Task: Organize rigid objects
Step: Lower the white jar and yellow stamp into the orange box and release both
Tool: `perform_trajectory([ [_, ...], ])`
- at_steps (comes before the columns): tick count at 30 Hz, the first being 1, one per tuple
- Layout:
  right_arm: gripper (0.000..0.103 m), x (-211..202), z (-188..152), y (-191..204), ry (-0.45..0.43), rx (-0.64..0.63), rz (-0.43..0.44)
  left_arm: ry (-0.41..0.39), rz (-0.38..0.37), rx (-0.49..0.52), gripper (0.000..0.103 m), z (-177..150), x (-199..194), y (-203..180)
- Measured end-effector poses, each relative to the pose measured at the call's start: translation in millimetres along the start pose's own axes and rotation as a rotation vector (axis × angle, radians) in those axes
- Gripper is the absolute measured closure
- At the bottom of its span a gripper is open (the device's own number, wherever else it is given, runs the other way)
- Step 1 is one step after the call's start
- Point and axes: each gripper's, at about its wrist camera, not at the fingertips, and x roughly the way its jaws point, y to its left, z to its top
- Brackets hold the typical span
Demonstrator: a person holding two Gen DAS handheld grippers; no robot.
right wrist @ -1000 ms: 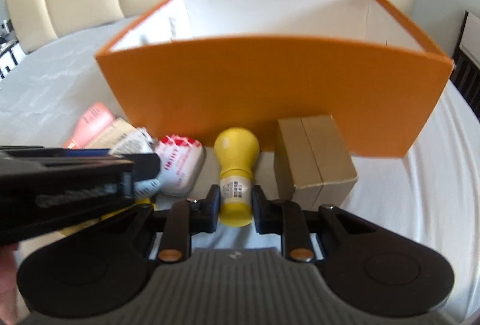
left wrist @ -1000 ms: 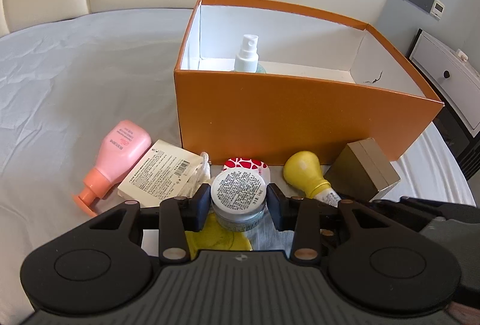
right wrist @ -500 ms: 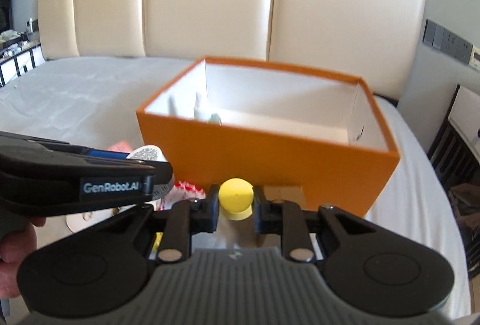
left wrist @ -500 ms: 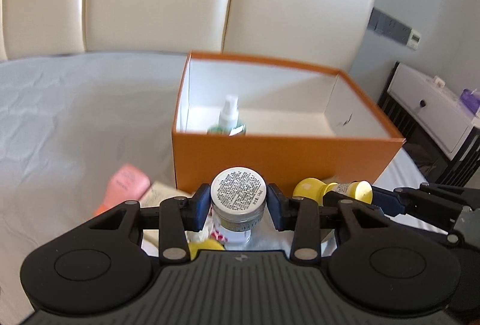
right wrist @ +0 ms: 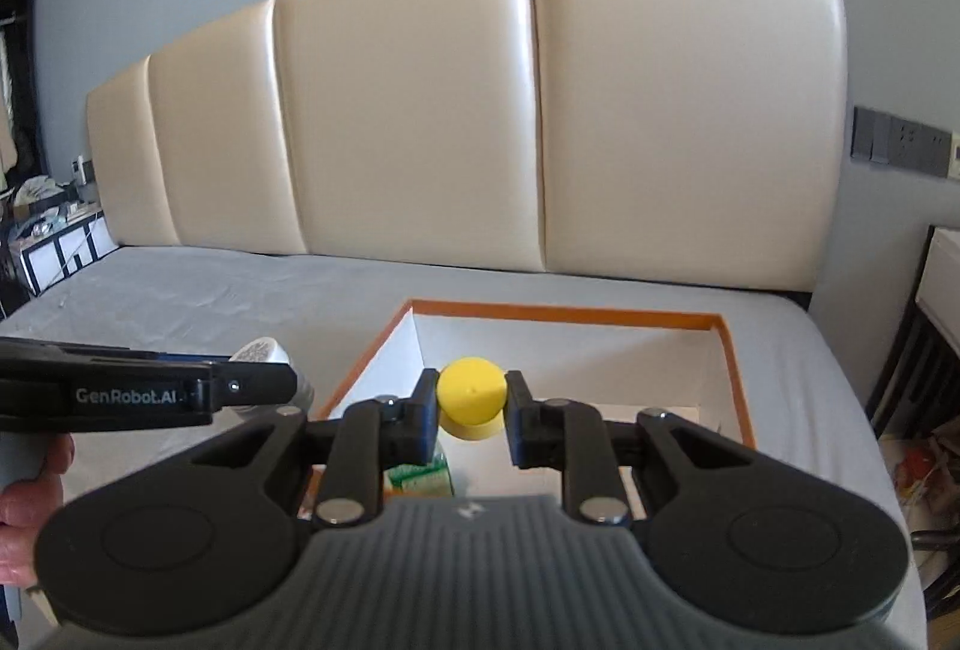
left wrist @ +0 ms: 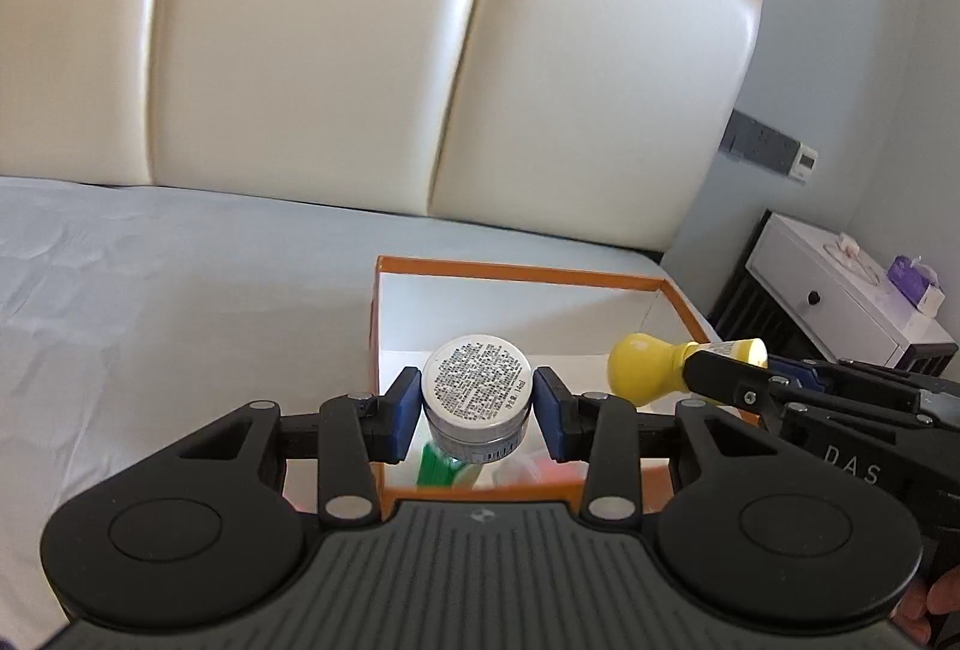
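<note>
My left gripper (left wrist: 477, 404) has its blue-padded fingers (left wrist: 403, 407) closed on a small round jar (left wrist: 477, 398), gripped at the sides with its printed base or lid turned toward the camera; the print is too small for me to read. I hold the jar in the air over the near left part of the orange box (left wrist: 522, 273), which sits on the bed (left wrist: 150, 290). Below the jar I make out something green (left wrist: 435, 464) and a pinkish blur inside the box, but the jar and my fingers cover most of both, so I cannot name them.

My right gripper (right wrist: 471, 407) has its fingers clamped on a yellow bottle (right wrist: 471, 398). From its own camera I see only the rounded yellow end between the pads; the left view shows the bottle (left wrist: 645, 368) lying sideways in the grip, bulbous end pointing left, above the box's right half. A green and white item (right wrist: 420, 473) shows just under the right fingers, cut off by the gripper body.

The box's near wall is hidden behind both gripper housings. A cream padded headboard (right wrist: 540, 110) fills the background, and a white nightstand (left wrist: 840, 296) stands at the right edge.
</note>
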Motion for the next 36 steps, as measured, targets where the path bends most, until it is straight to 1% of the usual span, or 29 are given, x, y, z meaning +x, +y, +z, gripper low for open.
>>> perform_trajectory([
  [2,0.082,16.7,6.7,-5.5,0.026,0.02,0.015,0.025,-0.004,0.021,0.058,10.9,16.2,-0.1],
  [4,0.082,37.5,10.4,-8.8,0.068,0.012,0.014,0.048,0.002,0.044,0.058,20.5,34.3,-1.5],
  [10,0.082,104.8,13.1,-14.5,0.235,-0.043,0.019,0.166,0.004,0.087,0.058,39.6,100.3,2.1],
  [13,0.083,136.4,12.9,-17.1,0.331,-0.066,0.039,0.224,0.008,0.142,0.058,38.2,127.1,1.6],
  [17,0.083,164.0,7.4,-24.8,0.425,-0.072,0.051,0.301,0.018,0.151,0.057,29.2,150.5,6.6],
  [22,0.083,187.0,1.0,-26.2,0.5,-0.091,0.08,0.34,0.047,0.188,0.057,21.7,168.3,3.1],
  [25,0.083,197.9,-3.4,-26.2,0.544,-0.096,0.085,0.394,0.094,0.234,0.057,20.0,178.9,-2.9],
  [28,0.083,202.8,-6.8,-24.3,0.563,-0.095,0.084,0.446,0.132,0.274,0.057,21.0,185.6,-12.2],
  [31,0.083,207.1,-7.8,-22.2,0.572,-0.093,0.093,0.504,0.151,0.31,0.057,19.7,194.9,-17.2],
  [35,0.083,209.1,-8.8,-18.5,0.579,-0.108,0.098,0.515,0.173,0.322,0.056,18.7,198.4,-20.4],
  [36,0.083,209.3,-9.1,-18.0,0.583,-0.11,0.099,0.517,0.177,0.326,0.053,18.2,198.8,-20.5],
])
